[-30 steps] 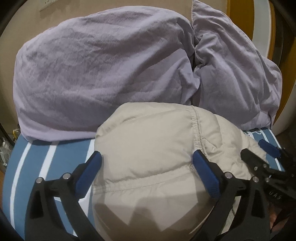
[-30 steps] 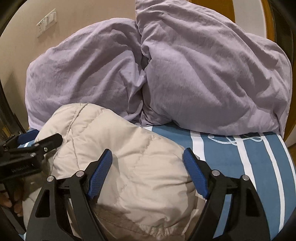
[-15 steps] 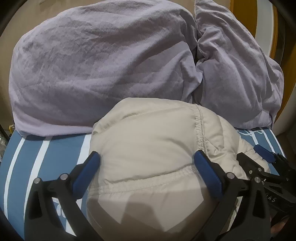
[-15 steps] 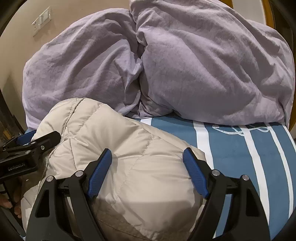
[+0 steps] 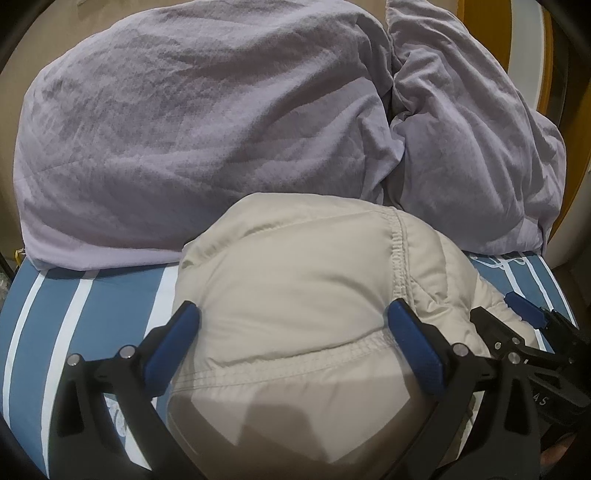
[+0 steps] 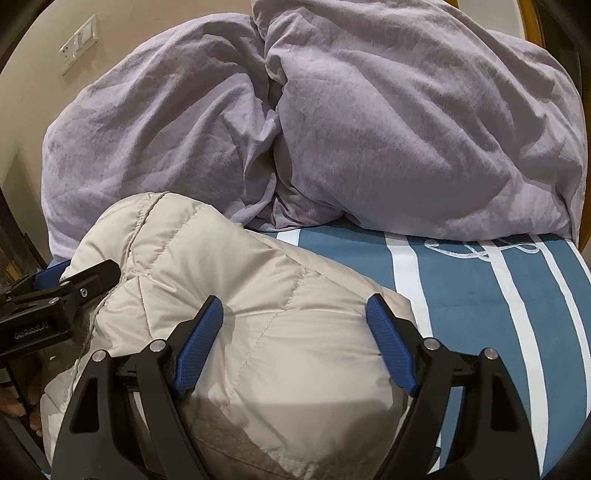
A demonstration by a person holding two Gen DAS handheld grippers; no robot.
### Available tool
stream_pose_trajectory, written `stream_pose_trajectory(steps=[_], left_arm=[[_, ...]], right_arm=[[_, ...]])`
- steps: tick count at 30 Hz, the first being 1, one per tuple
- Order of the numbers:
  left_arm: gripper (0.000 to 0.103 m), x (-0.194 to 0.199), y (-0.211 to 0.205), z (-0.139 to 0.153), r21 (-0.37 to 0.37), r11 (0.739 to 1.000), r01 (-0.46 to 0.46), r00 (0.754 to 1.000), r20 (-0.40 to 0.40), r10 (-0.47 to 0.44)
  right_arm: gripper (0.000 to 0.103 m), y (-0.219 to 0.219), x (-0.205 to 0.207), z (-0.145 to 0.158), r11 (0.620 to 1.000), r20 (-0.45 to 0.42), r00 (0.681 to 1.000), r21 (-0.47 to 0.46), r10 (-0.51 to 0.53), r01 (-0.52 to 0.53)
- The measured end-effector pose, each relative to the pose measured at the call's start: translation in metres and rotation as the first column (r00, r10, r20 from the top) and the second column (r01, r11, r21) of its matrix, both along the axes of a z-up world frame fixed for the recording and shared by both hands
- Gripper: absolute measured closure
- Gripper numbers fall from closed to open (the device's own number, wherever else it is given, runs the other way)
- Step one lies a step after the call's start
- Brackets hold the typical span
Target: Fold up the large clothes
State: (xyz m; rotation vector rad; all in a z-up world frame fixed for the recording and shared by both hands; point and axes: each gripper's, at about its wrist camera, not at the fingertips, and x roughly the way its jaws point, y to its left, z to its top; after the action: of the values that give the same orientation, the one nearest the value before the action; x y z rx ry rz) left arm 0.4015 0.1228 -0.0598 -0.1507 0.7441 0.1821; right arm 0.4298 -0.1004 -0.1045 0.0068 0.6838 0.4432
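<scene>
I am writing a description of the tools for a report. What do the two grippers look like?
Both the left gripper and the right gripper have black angular plastic frames with silver screws. Each finger carries a blue textured pad. White lettering "GenRobot.AI" marks the left gripper's body in the right wrist view. No cables or sleeves are visible.

Bed surface covered by a blue sheet with white stripes (image 6: pixel 461 291), running near to far; a white looped-cord motif (image 6: pixel 480 249) lies at its far right. A large crumpled lilac duvet (image 5: pixel 207 122) is heaped across the far side of the bed. Behind it, a beige wall (image 6: pixel 155 33) carries a white switch plate (image 6: pixel 79 44) at upper left. A yellow-orange frame (image 5: pixel 484 33) stands at far right.
</scene>
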Motion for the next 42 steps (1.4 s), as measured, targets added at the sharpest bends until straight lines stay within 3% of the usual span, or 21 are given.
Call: stream_pose_trajectory(steps=[6, 10, 12, 19, 28, 33, 42], left_arm=[[0.002, -0.004, 0.001, 0.004, 0.002, 1.000, -0.001, 1.000, -0.002, 0.001], [0.002, -0.021, 0.007, 0.013, -0.046, 0.998, -0.034, 0.999, 0.001, 0.034], [0.002, -0.032, 0.007, 0.017, -0.059, 0.997, -0.046, 0.999, 0.003, 0.046], [0.002, -0.082, -0.003, 0.038, -0.055, 0.996, -0.070, 0.997, 0.030, 0.072], [0.002, -0.163, -0.024, 0.056, -0.087, 0.996, -0.024, 1.000, 0.012, 0.026], [0.002, -0.208, -0.034, 0.056, -0.083, 0.997, 0.000, 1.000, -0.005, -0.001], [0.002, -0.264, -0.051, 0.046, -0.121, 0.992, 0.030, 0.999, -0.034, -0.034]], right_arm=[[0.020, -0.001, -0.006, 0.011, 0.999, -0.027, 1.000, -0.042, -0.001, 0.000], [0.009, -0.008, -0.019, 0.022, 0.998, -0.029, 1.000, -0.065, -0.009, 0.007], [0.009, -0.014, -0.025, 0.025, 0.998, -0.044, 0.999, -0.062, -0.019, 0.016], [0.001, -0.040, -0.062, 0.041, 0.998, -0.073, 0.997, -0.054, -0.026, 0.022], [0.001, -0.068, -0.127, 0.049, 1.000, -0.133, 0.991, -0.020, 0.008, -0.011], [0.001, -0.079, -0.167, 0.047, 0.999, -0.170, 0.985, -0.010, 0.034, -0.036], [0.001, -0.084, -0.220, 0.048, 0.998, -0.163, 0.985, -0.019, 0.053, -0.057]])
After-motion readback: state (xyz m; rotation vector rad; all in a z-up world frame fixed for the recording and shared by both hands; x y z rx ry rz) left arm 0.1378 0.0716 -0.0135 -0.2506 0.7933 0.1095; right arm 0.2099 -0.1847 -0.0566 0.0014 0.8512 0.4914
